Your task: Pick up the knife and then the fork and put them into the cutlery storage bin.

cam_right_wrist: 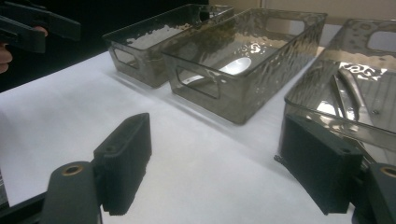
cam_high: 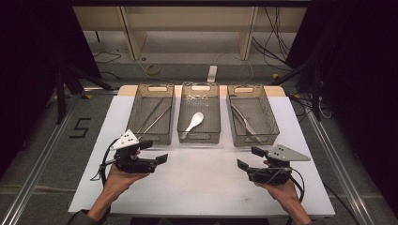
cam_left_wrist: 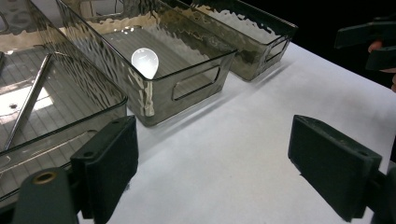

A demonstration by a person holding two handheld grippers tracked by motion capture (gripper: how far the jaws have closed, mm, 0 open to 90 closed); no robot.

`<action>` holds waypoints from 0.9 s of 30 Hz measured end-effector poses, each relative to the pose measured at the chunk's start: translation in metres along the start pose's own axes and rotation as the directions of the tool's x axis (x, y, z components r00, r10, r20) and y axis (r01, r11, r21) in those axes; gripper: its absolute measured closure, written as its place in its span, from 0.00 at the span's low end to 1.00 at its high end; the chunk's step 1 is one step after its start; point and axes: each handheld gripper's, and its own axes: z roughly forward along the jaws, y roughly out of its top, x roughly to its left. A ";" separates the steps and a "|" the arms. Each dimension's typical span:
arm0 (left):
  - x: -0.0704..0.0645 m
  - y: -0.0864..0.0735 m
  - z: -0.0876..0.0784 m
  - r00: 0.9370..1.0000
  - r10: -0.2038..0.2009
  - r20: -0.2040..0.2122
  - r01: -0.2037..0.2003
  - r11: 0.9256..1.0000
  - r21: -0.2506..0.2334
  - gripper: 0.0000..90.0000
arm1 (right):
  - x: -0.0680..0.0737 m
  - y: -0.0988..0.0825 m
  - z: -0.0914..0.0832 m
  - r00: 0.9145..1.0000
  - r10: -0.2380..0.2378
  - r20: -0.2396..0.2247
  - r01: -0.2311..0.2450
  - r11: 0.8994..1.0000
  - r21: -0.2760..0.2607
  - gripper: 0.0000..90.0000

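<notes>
Three bins [cam_high: 200, 89] stand side by side on the table [cam_high: 202, 178] (spoon [cam_high: 193, 123] in the middle one).

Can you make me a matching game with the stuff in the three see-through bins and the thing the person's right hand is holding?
Things:
1. white spoon
2. long metal tongs
3. right hand-held gripper
4. metal utensils with flat handles

Places or states:
A. in the left bin
B. jaws open, nothing between them
C. in the middle bin
D. in the right bin

Pairs: 1-C, 2-A, 3-B, 4-D
</notes>
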 end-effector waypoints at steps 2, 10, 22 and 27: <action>0.000 0.000 -0.001 1.000 -0.003 0.003 0.003 1.000 -0.002 0.17 | -0.002 -0.002 -0.003 1.000 0.014 0.002 -0.014 1.000 -0.002 0.28; -0.001 0.000 -0.001 1.000 -0.004 0.010 0.004 1.000 -0.007 0.17 | 0.000 -0.007 -0.009 1.000 0.025 0.007 -0.025 1.000 -0.006 0.27; -0.001 0.000 -0.001 1.000 -0.006 0.013 0.006 1.000 -0.007 0.17 | 0.001 -0.007 -0.009 1.000 0.025 0.010 -0.025 1.000 -0.008 0.26; -0.001 0.000 -0.001 1.000 -0.006 0.013 0.006 1.000 -0.005 0.17 | 0.001 -0.007 -0.009 1.000 0.023 0.012 -0.023 1.000 -0.007 0.26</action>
